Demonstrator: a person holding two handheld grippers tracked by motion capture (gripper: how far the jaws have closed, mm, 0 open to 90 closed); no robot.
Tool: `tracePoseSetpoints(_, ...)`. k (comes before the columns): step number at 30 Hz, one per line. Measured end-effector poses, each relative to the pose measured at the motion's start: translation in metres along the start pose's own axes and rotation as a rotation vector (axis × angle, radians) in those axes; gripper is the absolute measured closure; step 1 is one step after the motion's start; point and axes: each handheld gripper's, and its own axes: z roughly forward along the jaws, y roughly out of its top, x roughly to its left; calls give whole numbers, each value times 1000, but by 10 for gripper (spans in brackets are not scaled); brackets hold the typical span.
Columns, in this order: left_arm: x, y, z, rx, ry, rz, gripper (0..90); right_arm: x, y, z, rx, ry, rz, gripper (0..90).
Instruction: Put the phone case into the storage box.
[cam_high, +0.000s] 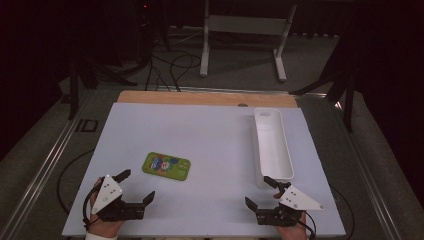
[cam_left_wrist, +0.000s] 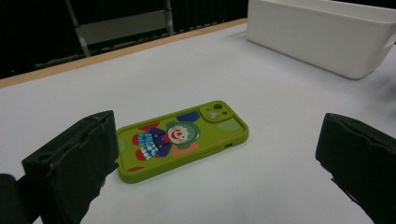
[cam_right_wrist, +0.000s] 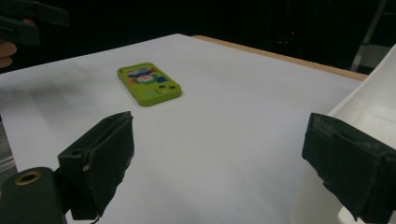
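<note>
Green rubbery phone case (cam_left_wrist: 182, 140) looks light and grippy; pinch its long edges. Both tongs gape, empty.

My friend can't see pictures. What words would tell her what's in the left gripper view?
A green phone case with a cartoon clown on it lies flat on a white table, framed by the left tongs, whose two black jaws stand wide open. A white bin sits farther back at the right.

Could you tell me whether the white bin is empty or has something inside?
Empty, as far as shown: the high view shows the white bin's bare white floor.
</note>
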Motion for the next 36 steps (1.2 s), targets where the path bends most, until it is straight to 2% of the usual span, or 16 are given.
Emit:
tracePoseSetpoints(19,2,1,-1,-7,20,-10,1,4,0,1,-4,-2,5,91)
tracePoseSetpoints(30,5,13,-7,-17,38,-8,1,5,-1,0,-13,-19,4,91)
tracePoseSetpoints(36,10,19,-9,-4,28,-17,2,5,-1,0,-9,-18,12,91)
